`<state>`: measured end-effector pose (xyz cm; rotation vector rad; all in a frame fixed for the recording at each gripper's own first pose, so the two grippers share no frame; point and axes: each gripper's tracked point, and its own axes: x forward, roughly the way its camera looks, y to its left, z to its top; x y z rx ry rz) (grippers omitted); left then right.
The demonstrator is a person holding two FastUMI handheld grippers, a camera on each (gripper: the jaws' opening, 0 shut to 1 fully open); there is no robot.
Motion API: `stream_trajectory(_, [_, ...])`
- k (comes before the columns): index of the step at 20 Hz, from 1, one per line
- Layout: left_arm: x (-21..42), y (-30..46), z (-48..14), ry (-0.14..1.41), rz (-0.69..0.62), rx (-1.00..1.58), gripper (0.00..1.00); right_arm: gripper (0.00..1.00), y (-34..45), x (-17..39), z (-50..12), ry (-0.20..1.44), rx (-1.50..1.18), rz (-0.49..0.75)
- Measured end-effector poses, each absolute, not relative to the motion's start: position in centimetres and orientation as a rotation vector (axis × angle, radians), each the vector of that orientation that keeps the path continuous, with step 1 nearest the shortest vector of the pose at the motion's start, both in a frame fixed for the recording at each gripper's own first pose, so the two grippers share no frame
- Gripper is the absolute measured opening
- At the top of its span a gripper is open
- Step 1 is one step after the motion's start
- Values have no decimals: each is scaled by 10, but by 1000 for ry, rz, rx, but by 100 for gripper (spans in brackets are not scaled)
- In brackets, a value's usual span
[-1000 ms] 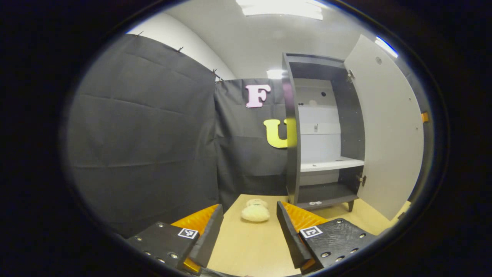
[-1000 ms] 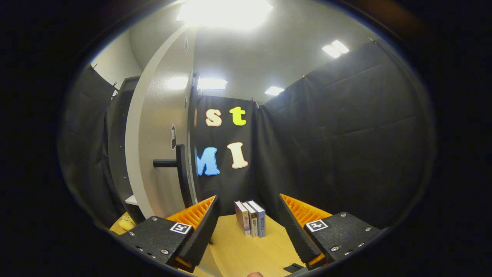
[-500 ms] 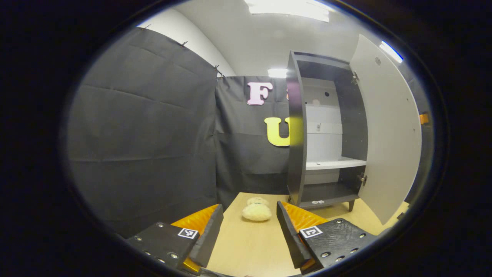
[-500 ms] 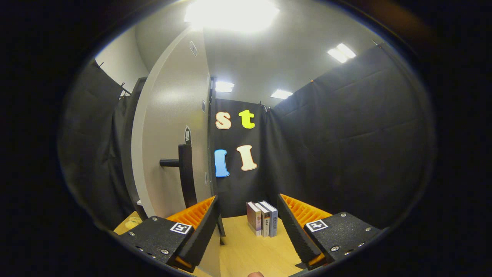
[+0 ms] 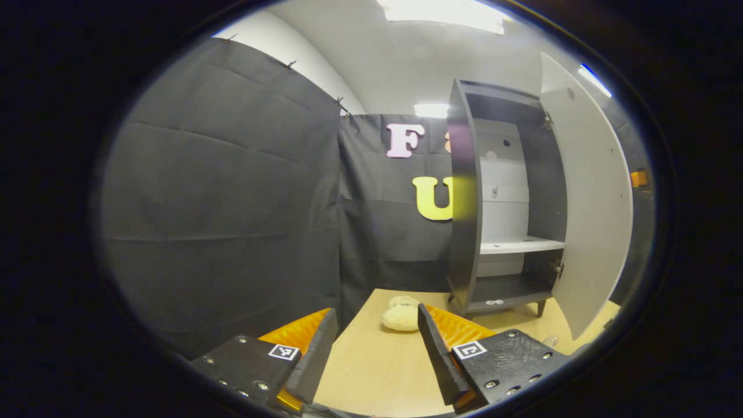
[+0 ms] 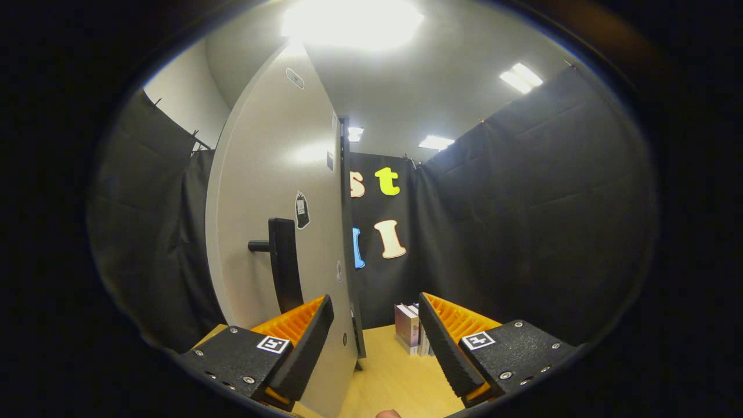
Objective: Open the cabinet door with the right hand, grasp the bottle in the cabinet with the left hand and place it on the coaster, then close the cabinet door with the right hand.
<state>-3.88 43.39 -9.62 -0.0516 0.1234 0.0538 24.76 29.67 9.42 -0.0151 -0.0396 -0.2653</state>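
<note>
While the cabinet door (image 6: 273, 232) now fills more of the right gripper view than it did a second ago, its black handle (image 6: 282, 264) has drifted toward the middle and the row of books (image 6: 411, 331) on the counter (image 6: 400, 377) is half hidden behind the door's edge, so the door is swinging shut or the right claw (image 6: 371, 337) is coming round to its front. That claw is spread wide and grasps nothing; its fingers stand short of the handle, not touching it. In the left gripper view the cabinet (image 5: 464, 197) has slid rightward and the door (image 5: 592, 203) shows narrower, standing partly open. The shelves inside look bare, so the bottle seems to be out already; a small clear object (image 5: 550, 340) low at the right edge, by the left claw's finger, may be the bottle, but I cannot tell, and no coaster can be made out. The left claw (image 5: 374, 342) is released and empty above the counter, with a cream plush toy (image 5: 400, 313) just ahead. By my judgement the task is on its last step, closing the door
</note>
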Motion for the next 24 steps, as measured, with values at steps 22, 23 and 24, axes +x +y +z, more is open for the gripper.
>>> stream_trajectory(22, [-68, 517, -102, 137, 234, -38, 80, 93, 431, 311, 87, -9, 18, -30])
stream_trajectory(23, [-69, 518, -102, 134, 242, -38, 80, 93, 435, 314, 85, -4, 14, -22])
stream_trajectory(24, [-69, 519, -102, 134, 251, -38, 80, 94, 438, 317, 84, -1, 12, -15])
